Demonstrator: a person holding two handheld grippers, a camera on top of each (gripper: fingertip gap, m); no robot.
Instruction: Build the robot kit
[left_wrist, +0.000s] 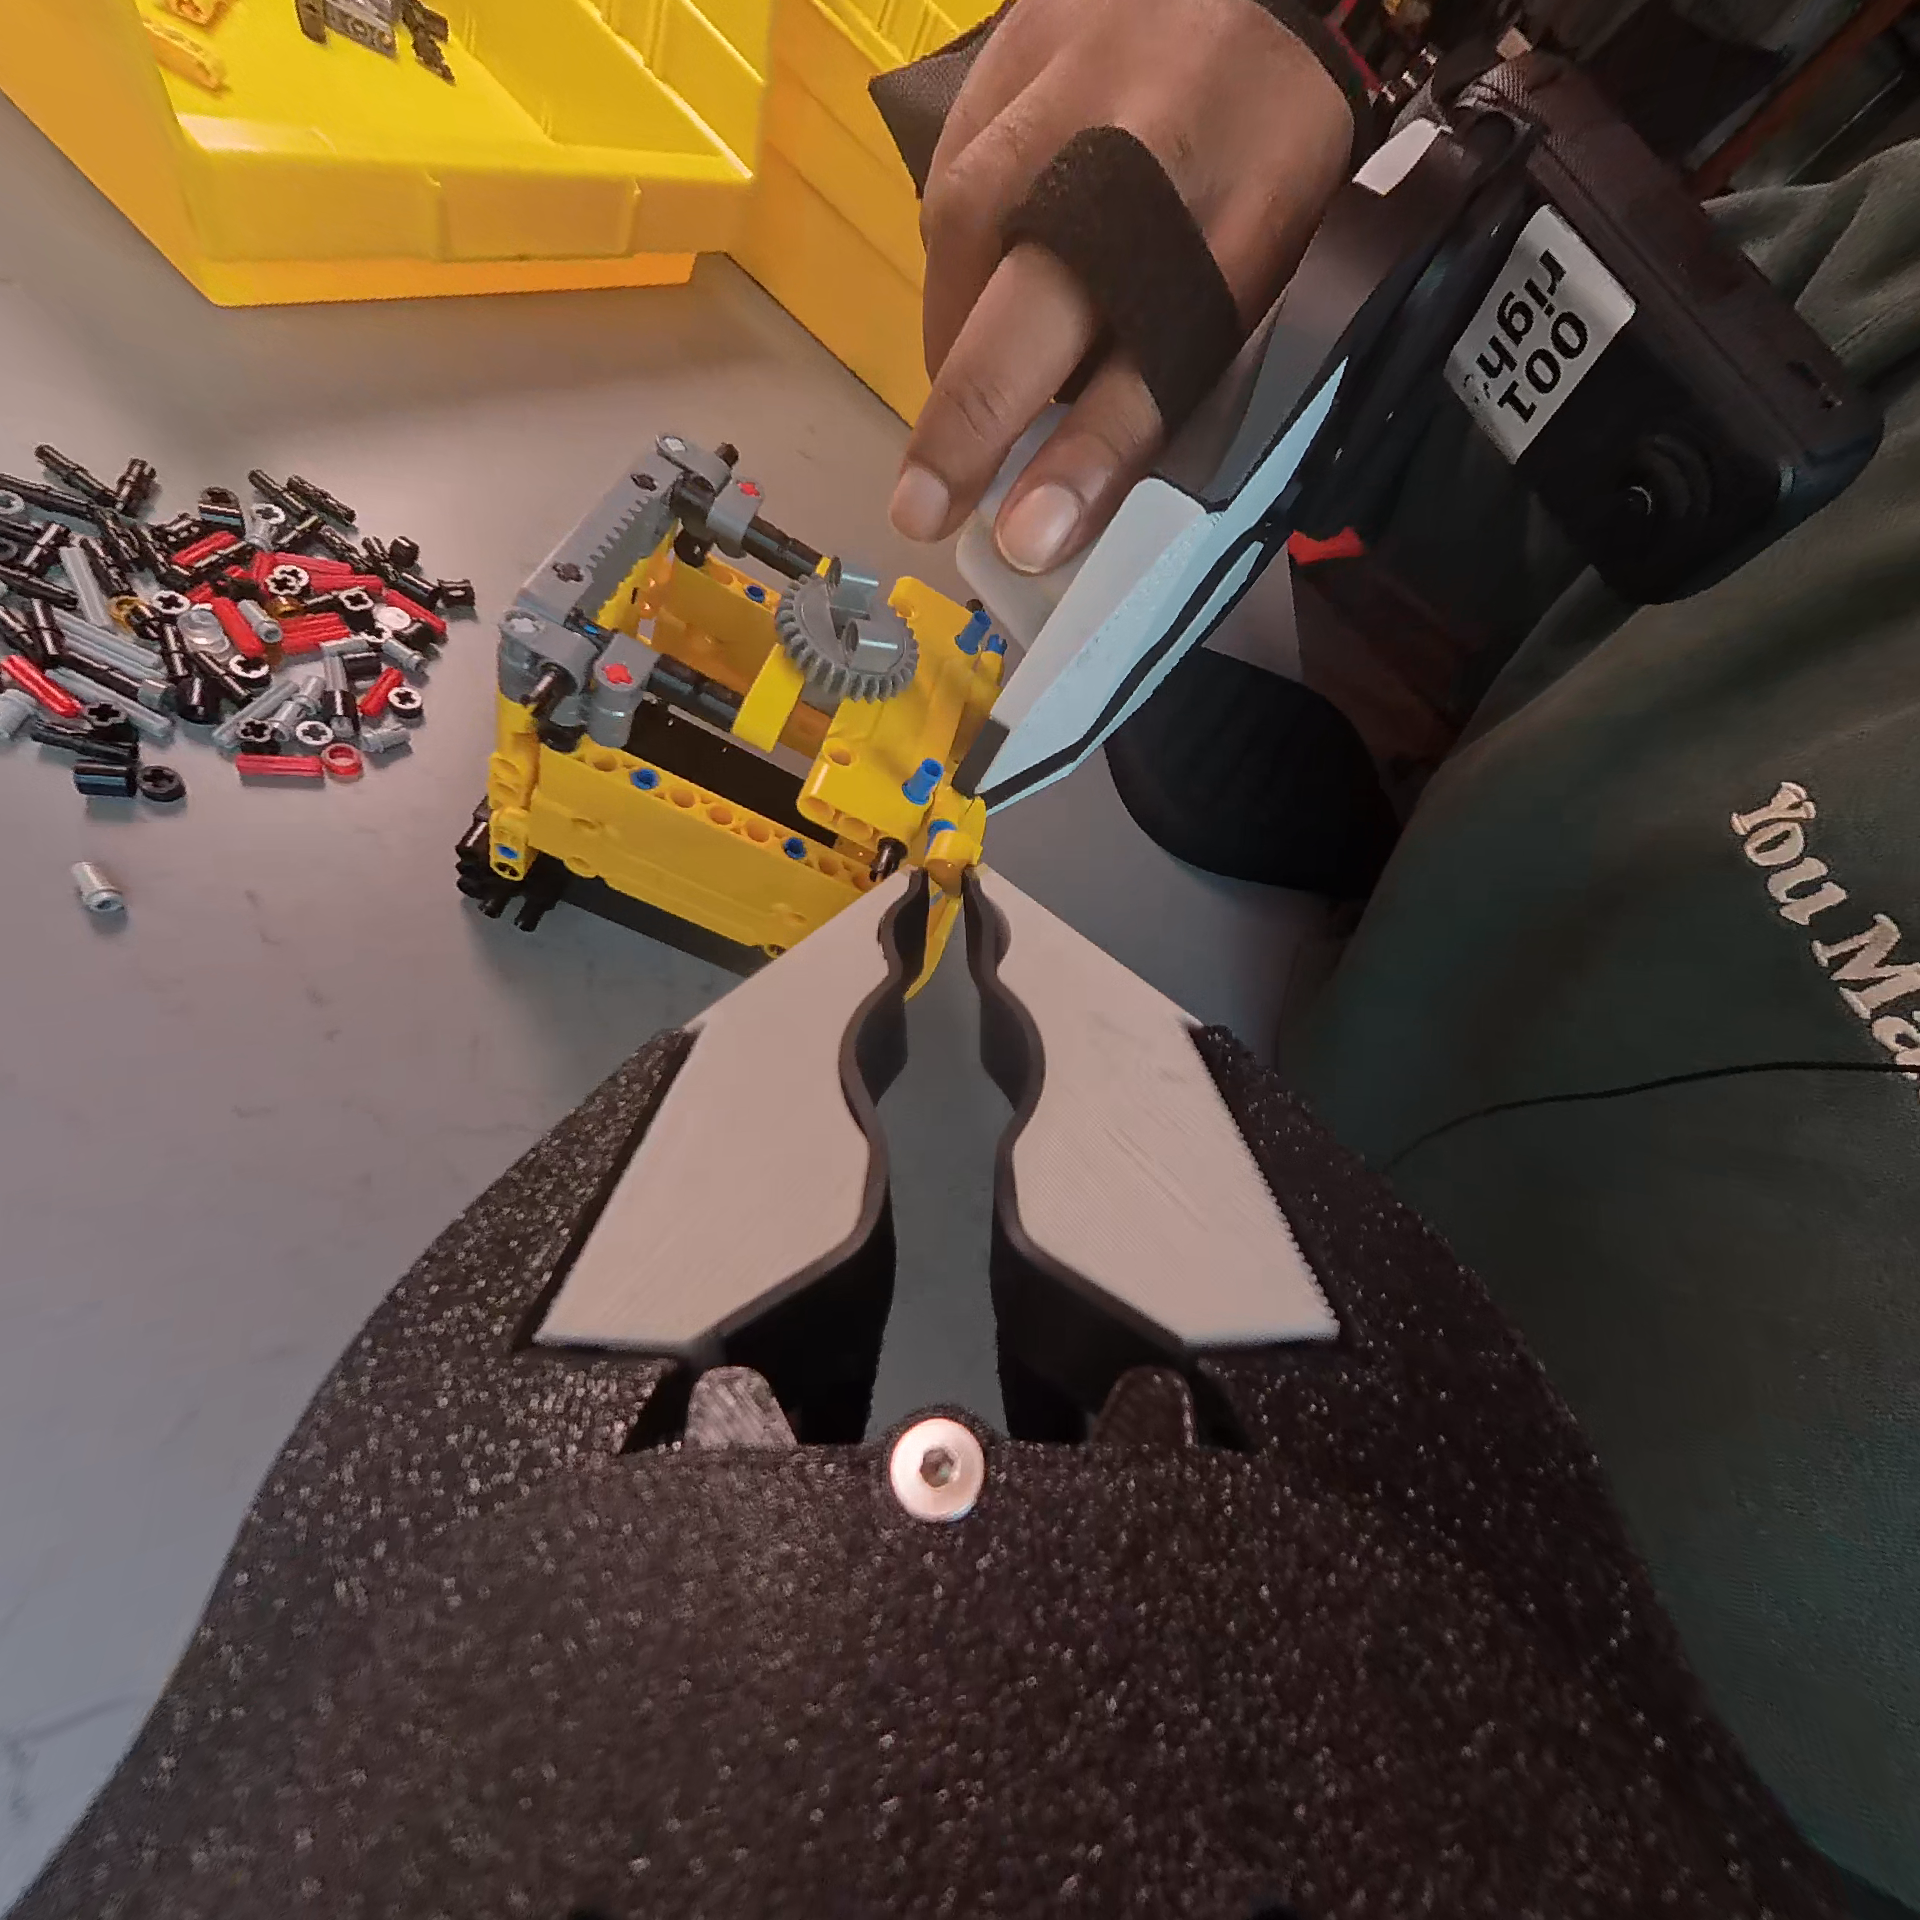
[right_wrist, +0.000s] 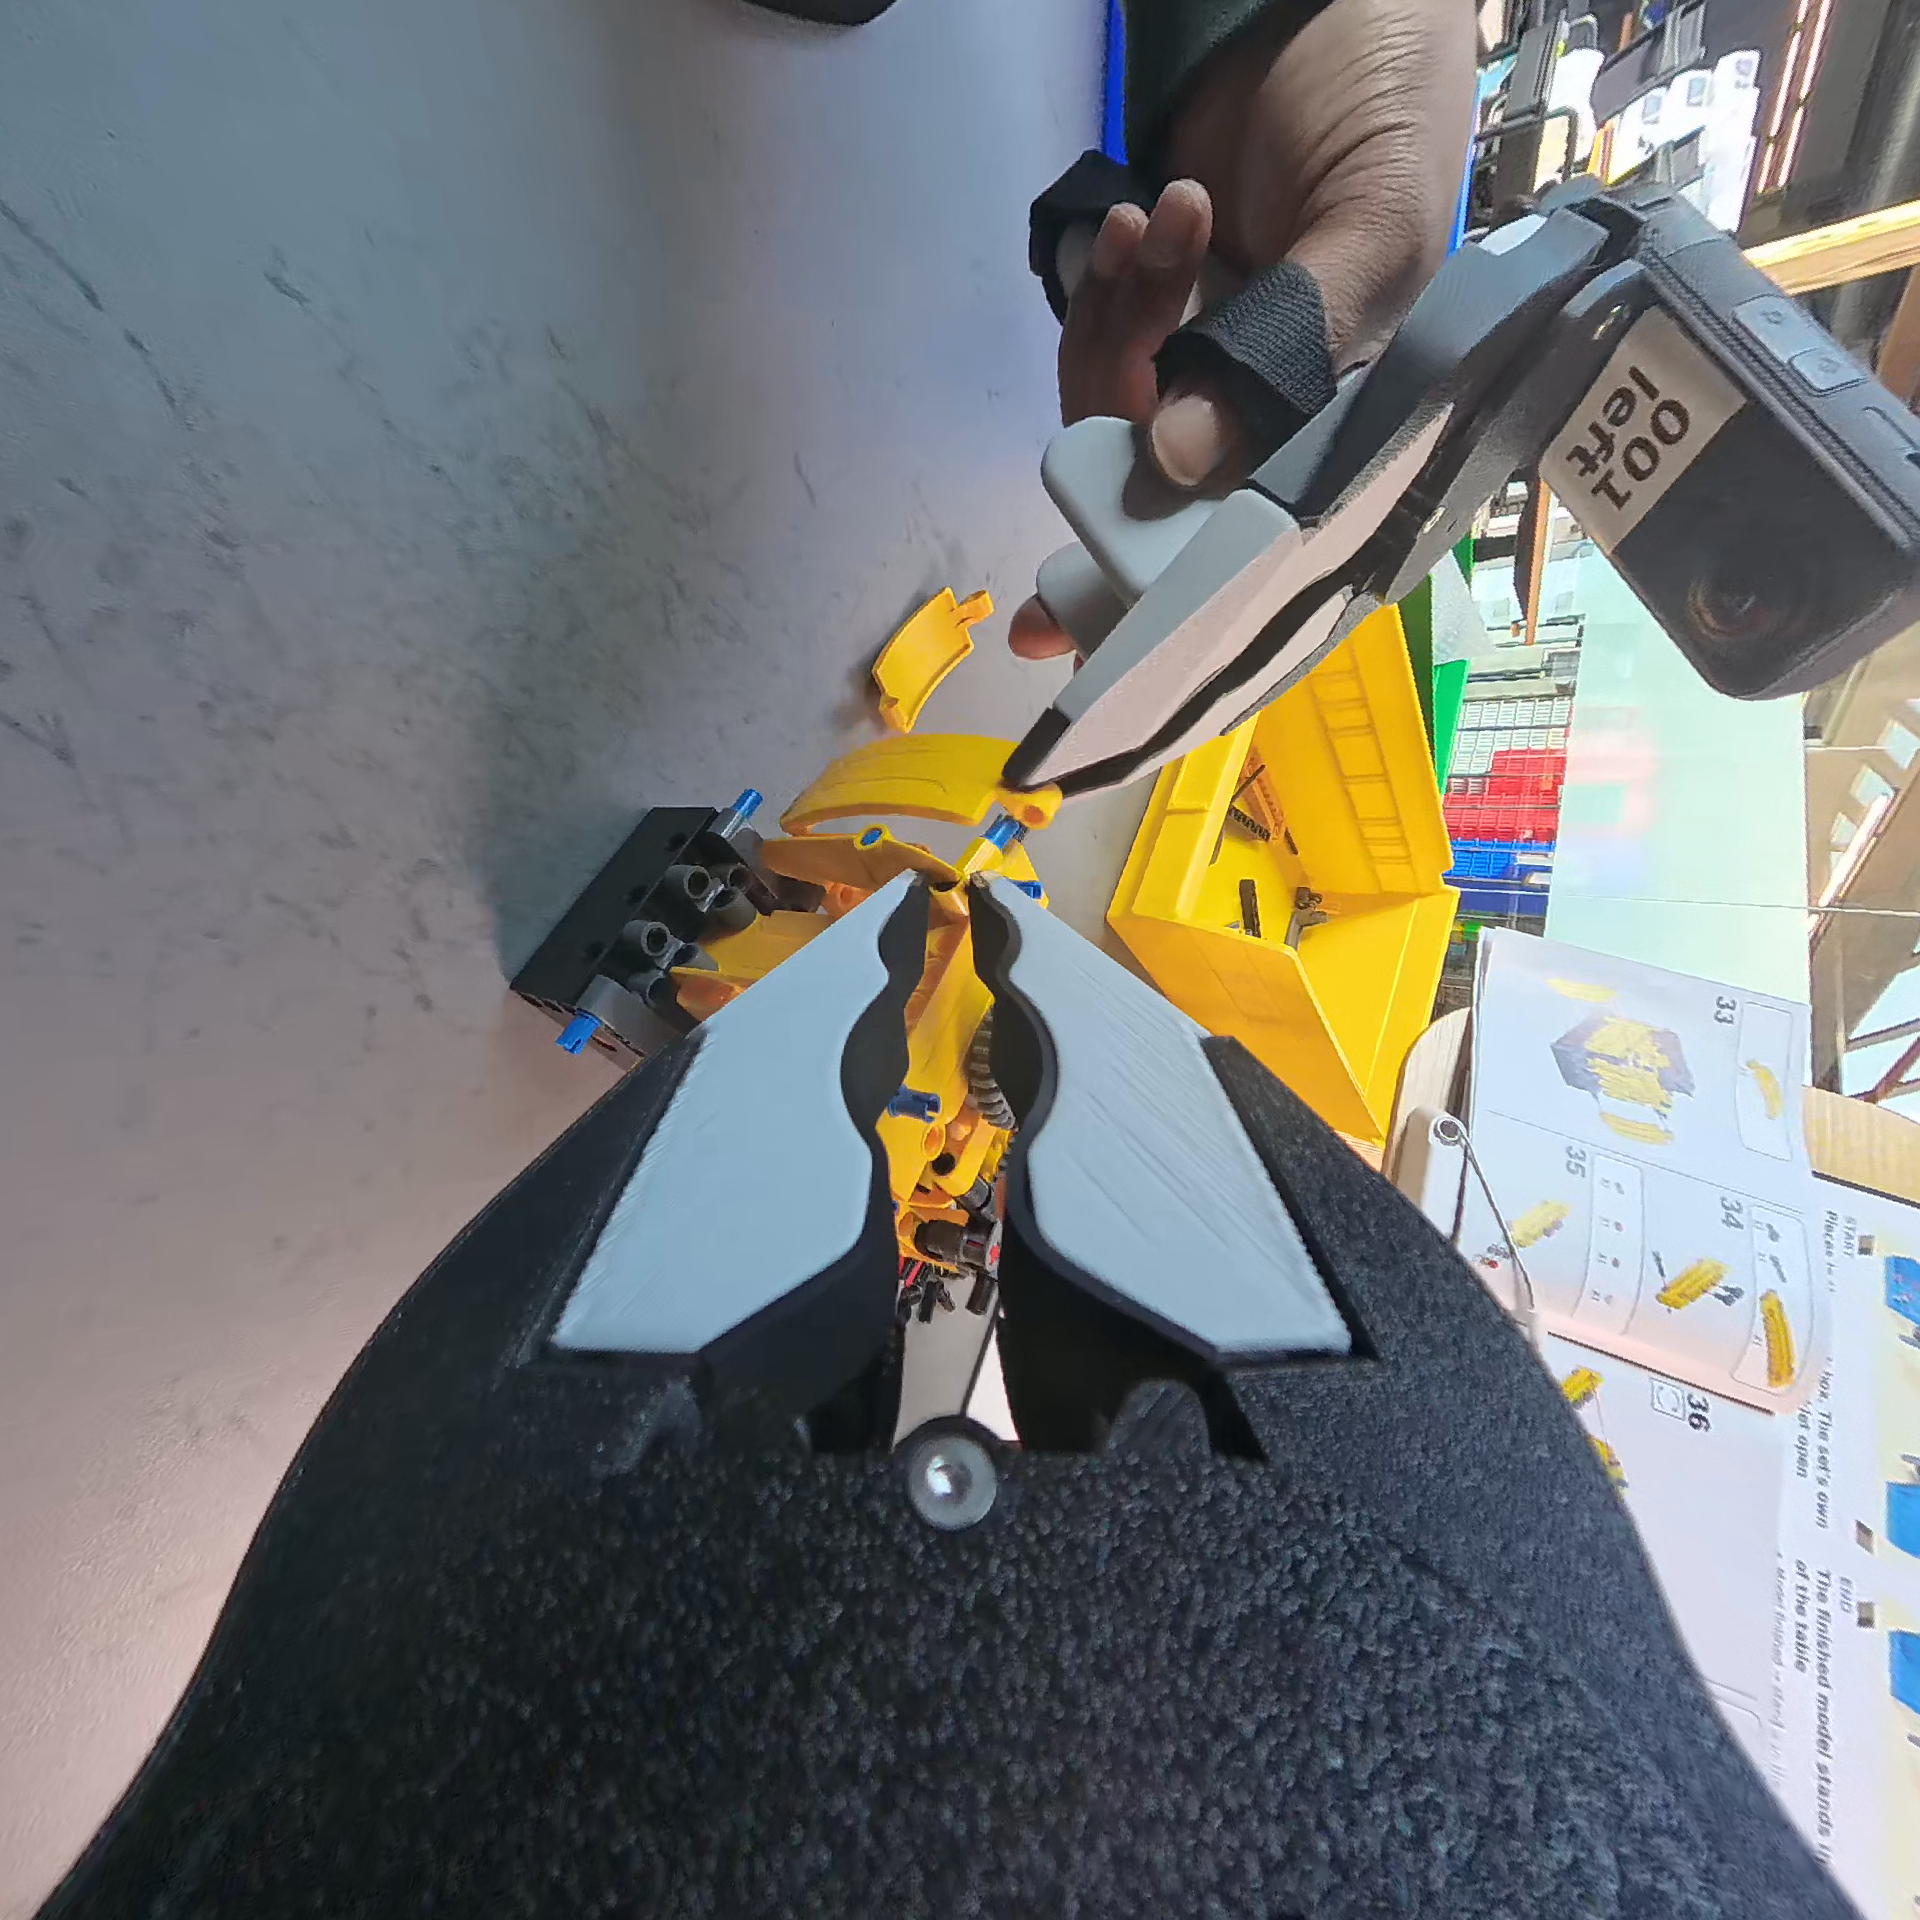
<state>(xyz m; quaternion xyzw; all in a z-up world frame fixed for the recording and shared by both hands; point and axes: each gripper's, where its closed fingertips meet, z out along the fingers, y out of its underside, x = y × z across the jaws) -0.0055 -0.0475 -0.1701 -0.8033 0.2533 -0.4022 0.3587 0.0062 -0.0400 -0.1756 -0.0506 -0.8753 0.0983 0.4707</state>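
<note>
The left gripper (left_wrist: 940, 878) pinches a curved yellow panel (right_wrist: 914, 779) tight by its end, at the near right corner of the yellow brick model (left_wrist: 717, 727) on the grey table (left_wrist: 260, 1039). The right gripper (right_wrist: 948, 883) is nearly closed on that corner, maybe steadying it. 1 more loose panel (right_wrist: 920, 655) lies beside the model. Small pins (left_wrist: 208, 623) sit far left.

Lettered camera stickers (left_wrist: 1538, 332); printed booklet (right_wrist: 1662, 1195); sweatshirt lettering (left_wrist: 1818, 883), seemingly embroidered.

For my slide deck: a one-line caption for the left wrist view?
Left gripper jaws pinch a curved yellow plastic panel at the yellow brick-built model, right gripper alongside.
</note>
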